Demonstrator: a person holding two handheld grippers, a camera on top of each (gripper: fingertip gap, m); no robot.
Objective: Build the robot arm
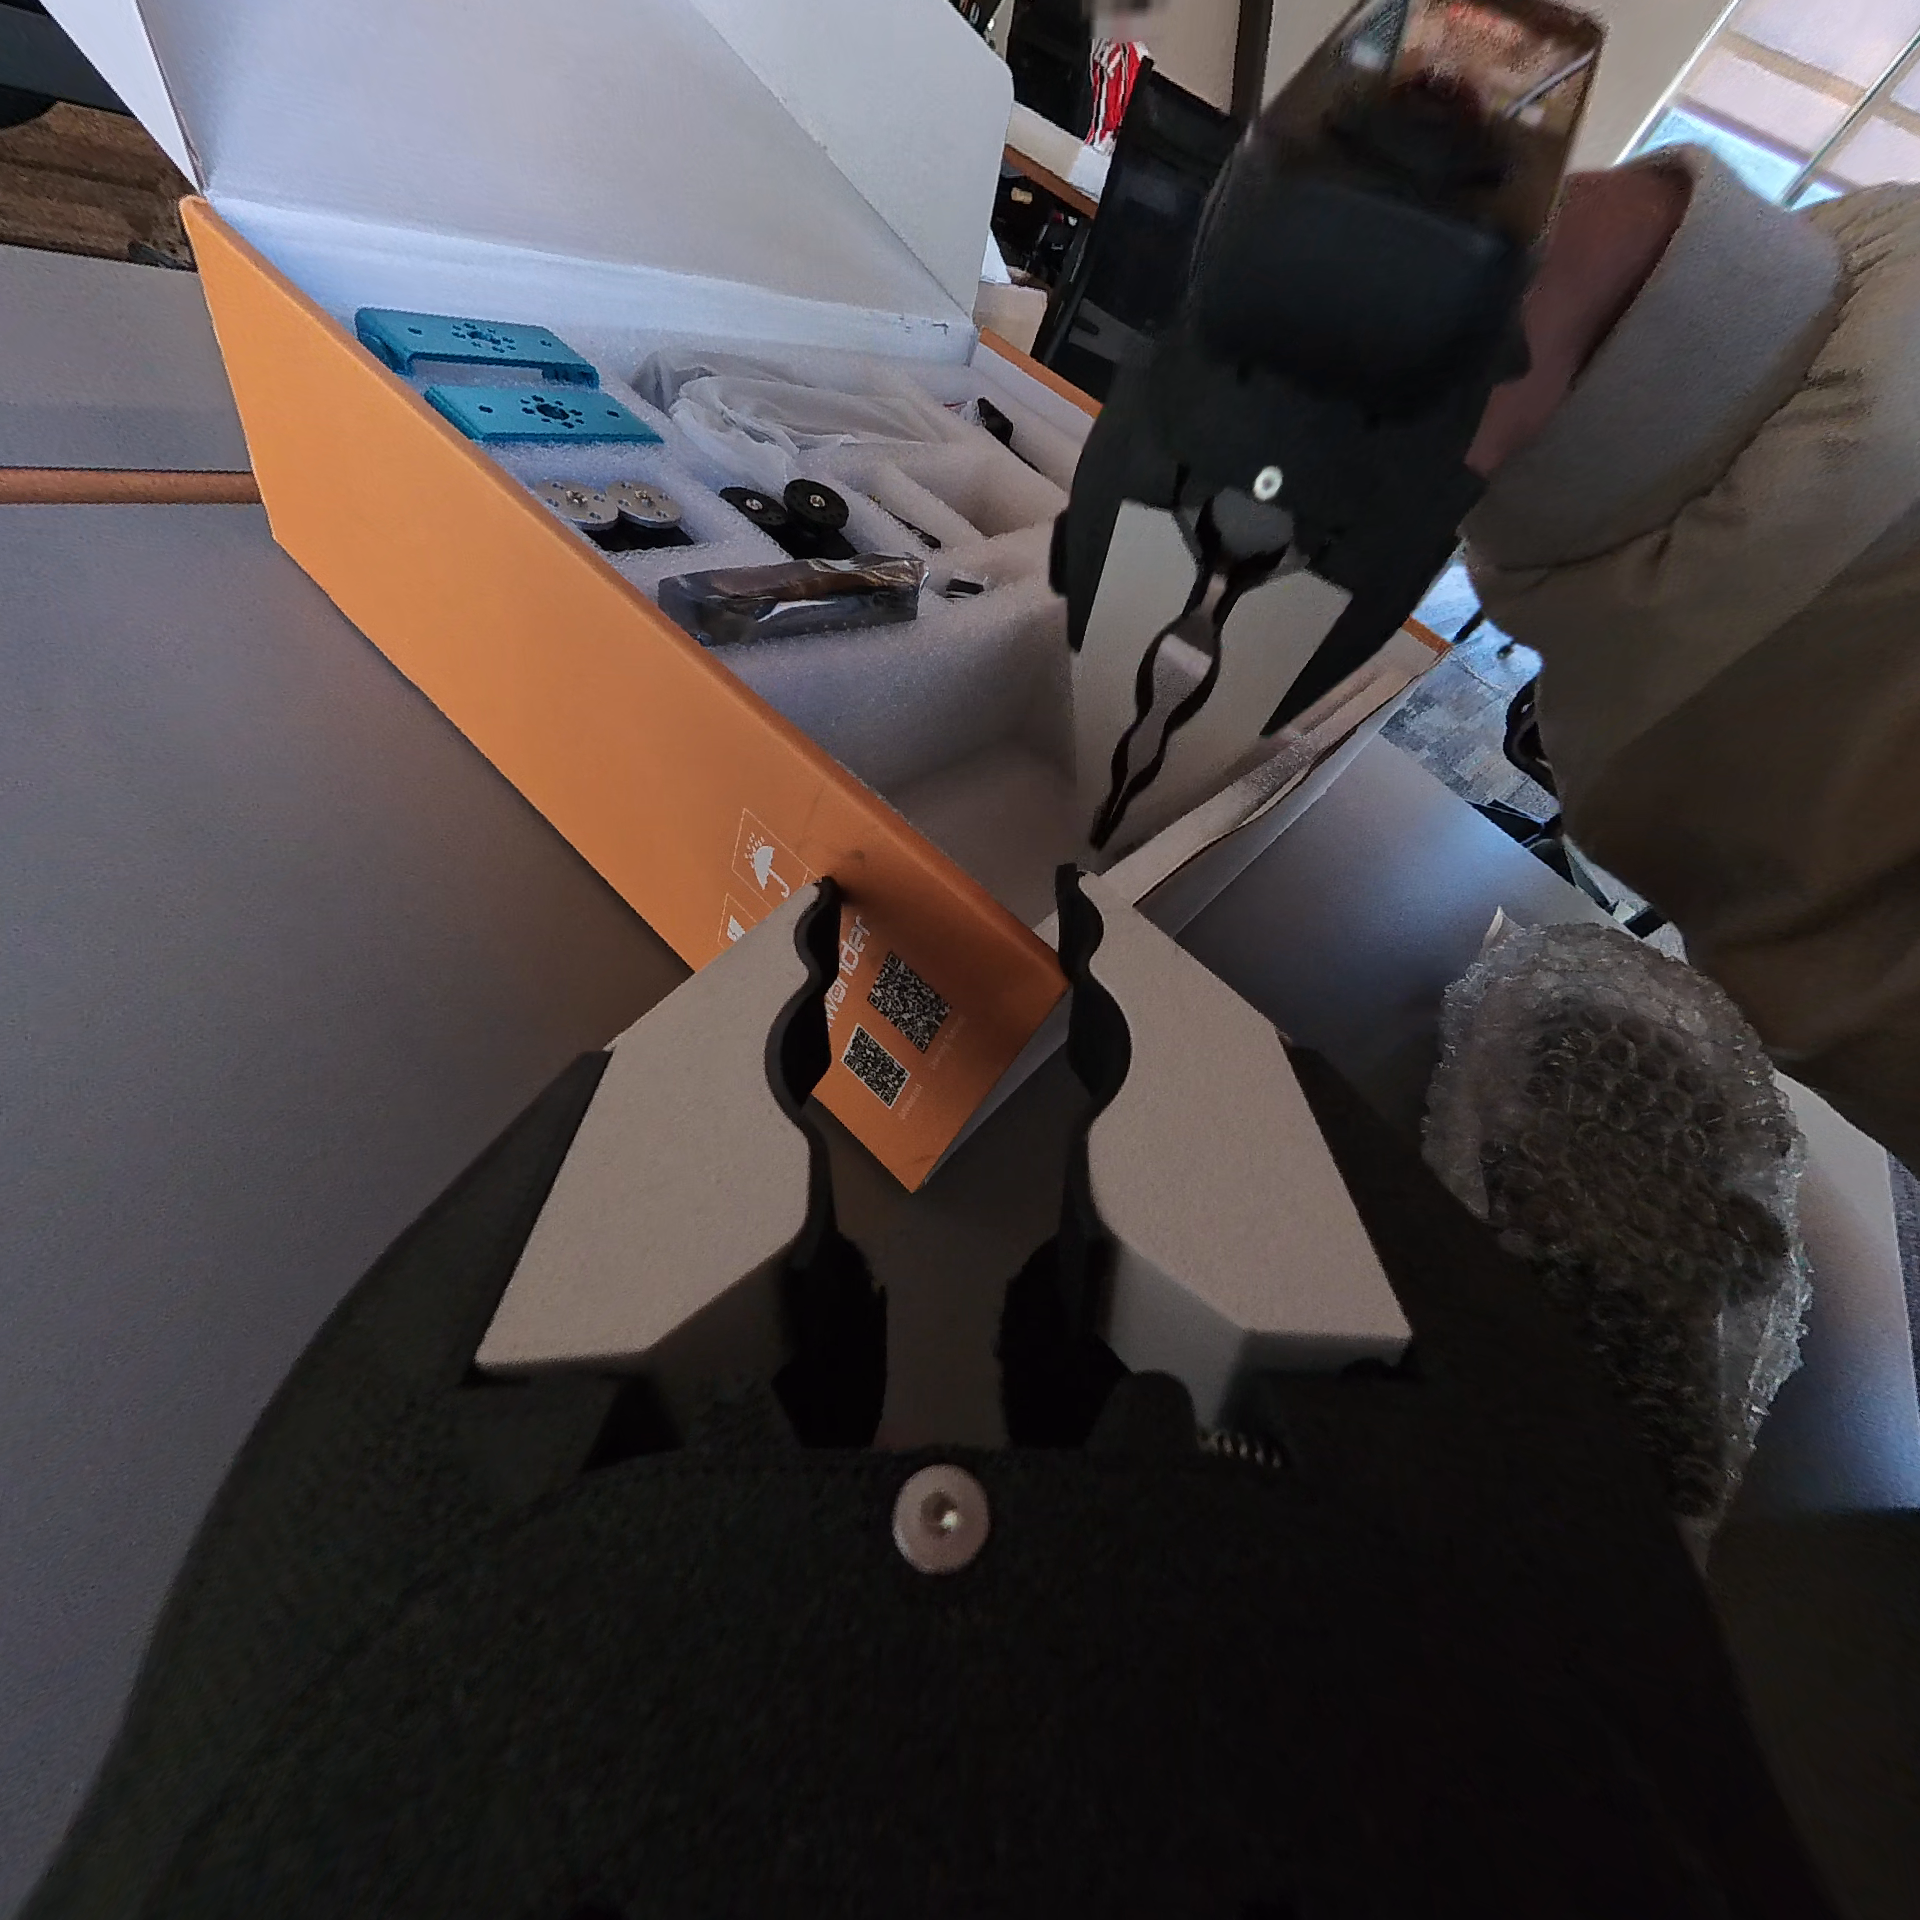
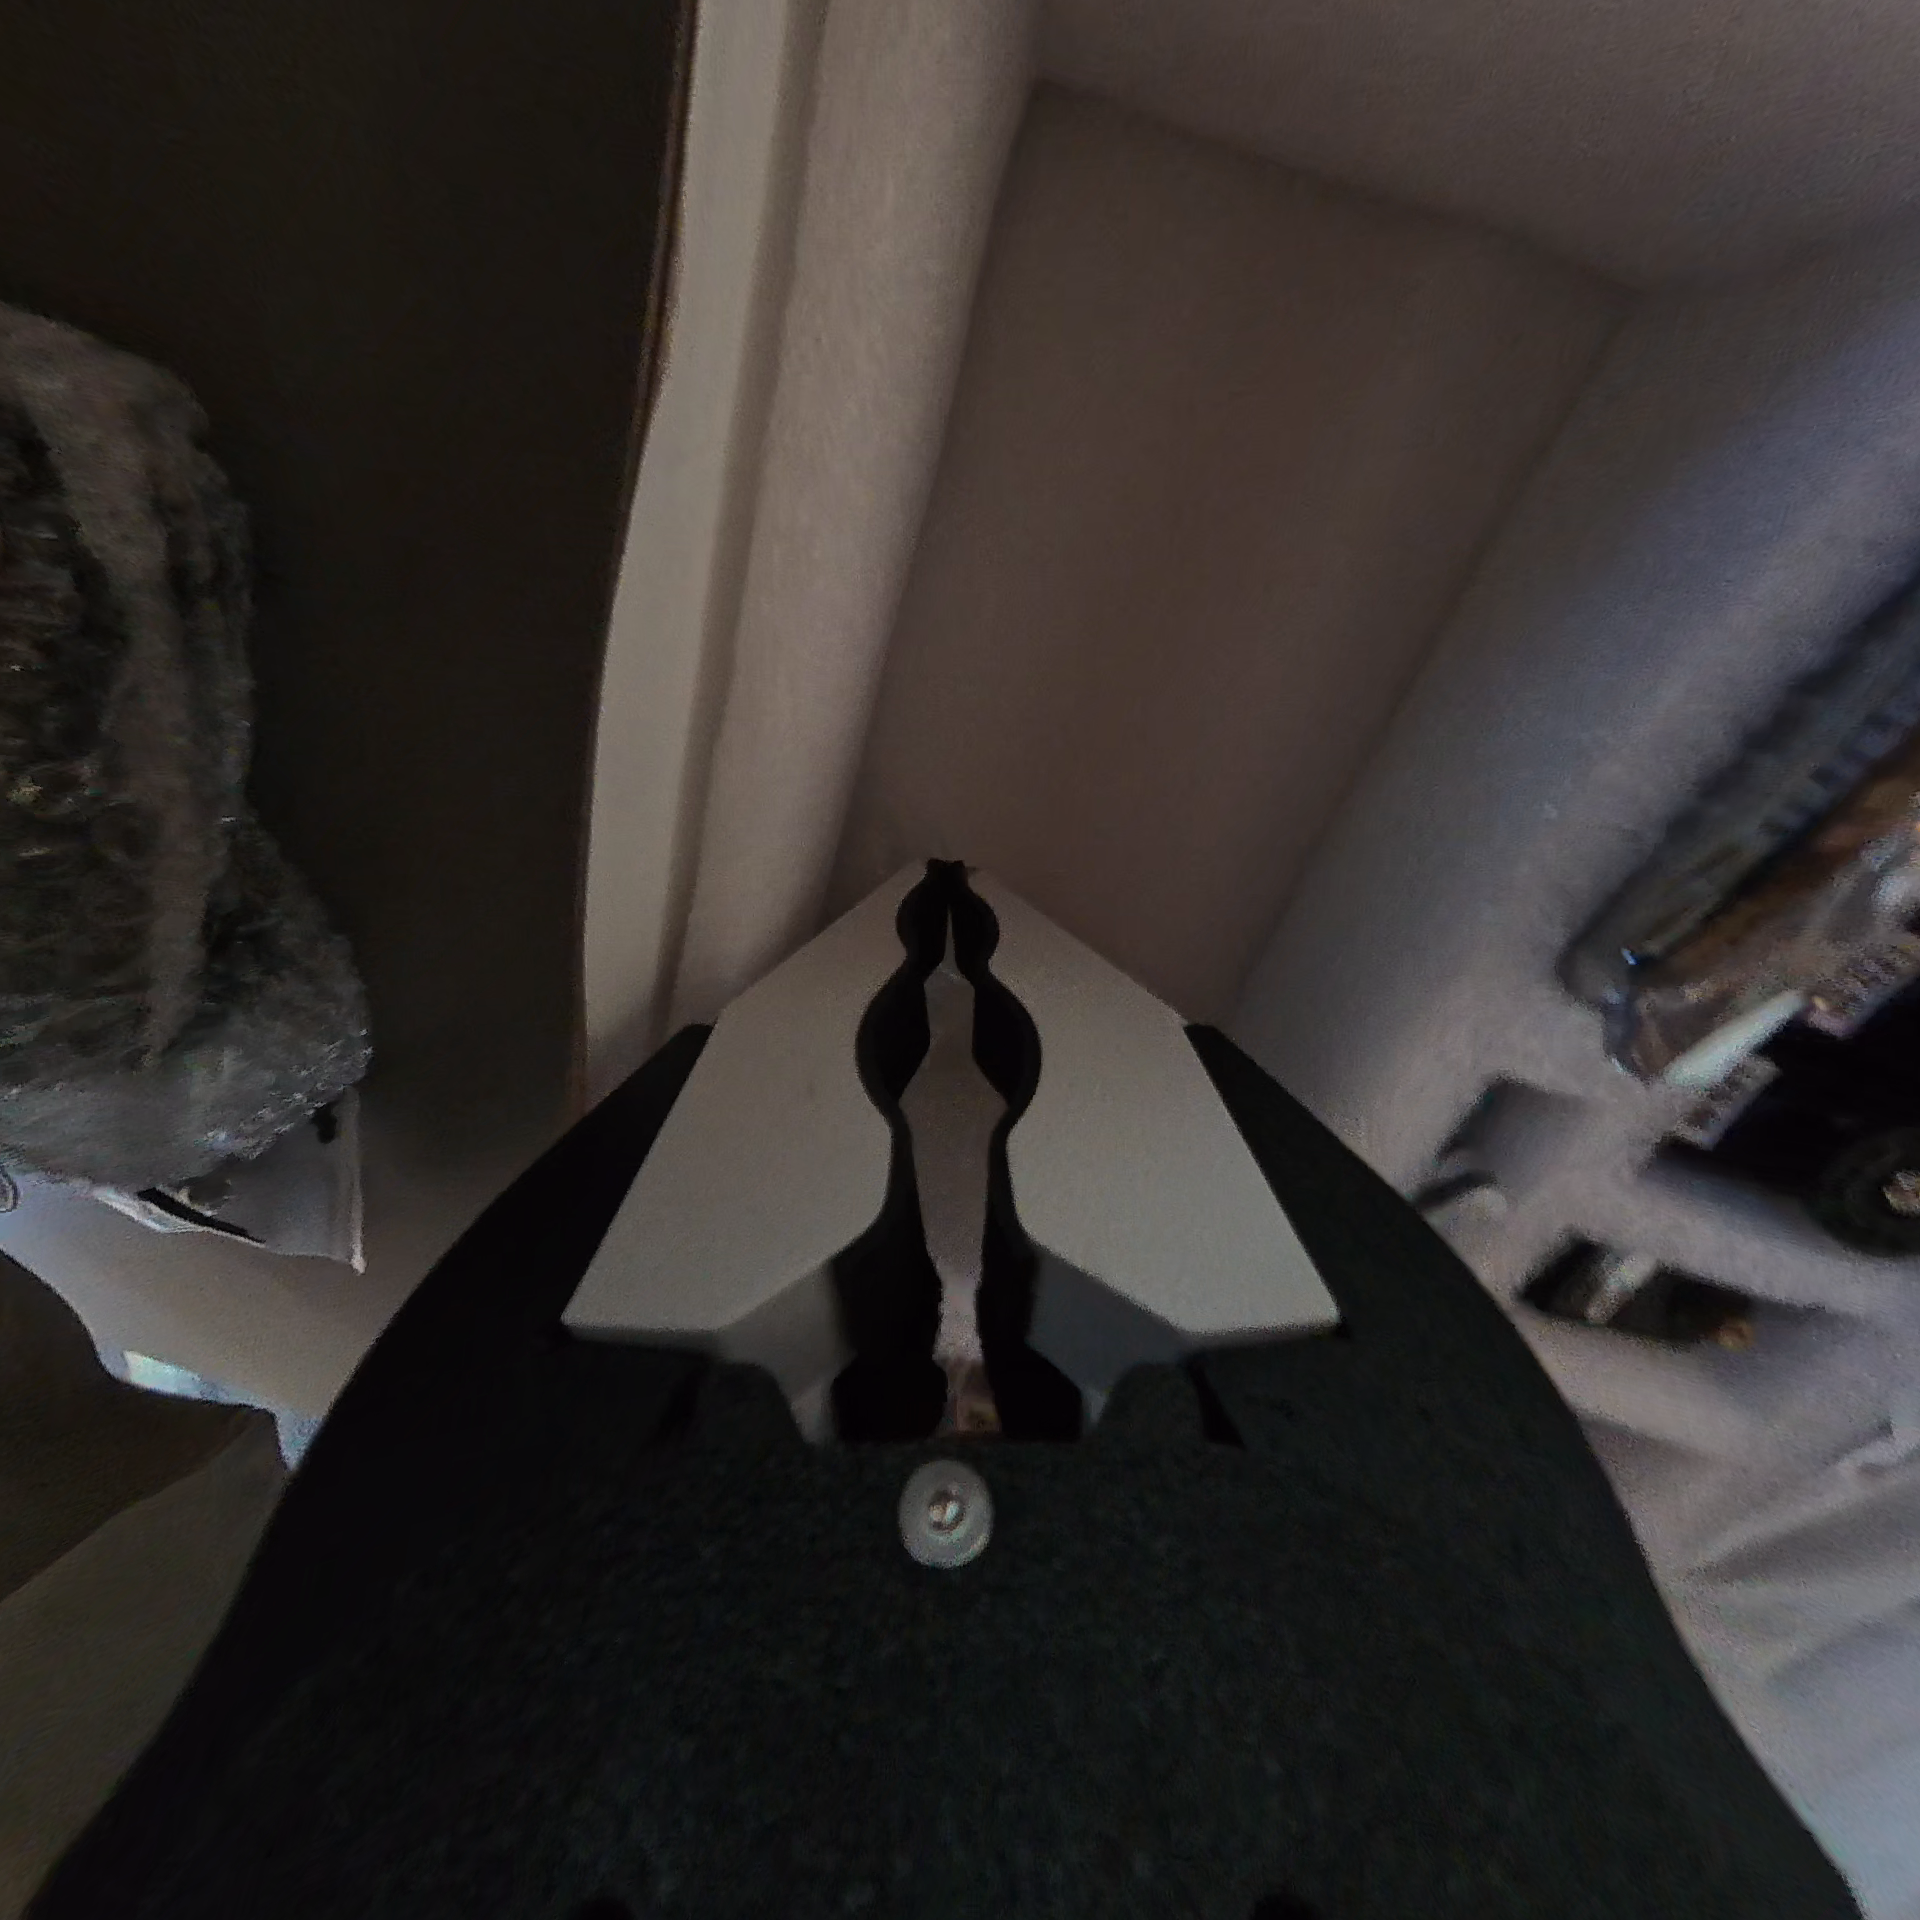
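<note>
My left gripper [image 1: 945,899] is open, and its jaws straddle the near corner of an orange box [image 1: 540,623] without clamping it. The box lid [image 1: 582,135] stands open over a white foam insert. My right gripper [image 1: 1101,831] is shut and empty. It points down into an empty foam compartment [image 1: 977,790] at the box's near end. In the right wrist view its closed tips [image 2: 945,868] sit close to the floor of that compartment [image 2: 1195,520]. A bubble-wrapped bundle [image 1: 1621,1174] lies outside the box to the right of my left gripper; it also shows in the right wrist view [image 2: 135,779].
The foam holds two blue metal brackets [image 1: 473,343], round servo discs [image 1: 613,504], a clear bag [image 1: 790,405] and a dark wrapped packet [image 1: 790,603], which also shows in the right wrist view [image 2: 1766,831]. The box sits on a grey table [image 1: 208,831]. A person's beige sleeve [image 1: 1714,520] is behind the right gripper. Tip to tip, the grippers are about 12 cm apart. From either gripper's tips it is about 20 cm to the bubble-wrapped bundle [image 1: 1621,1174].
</note>
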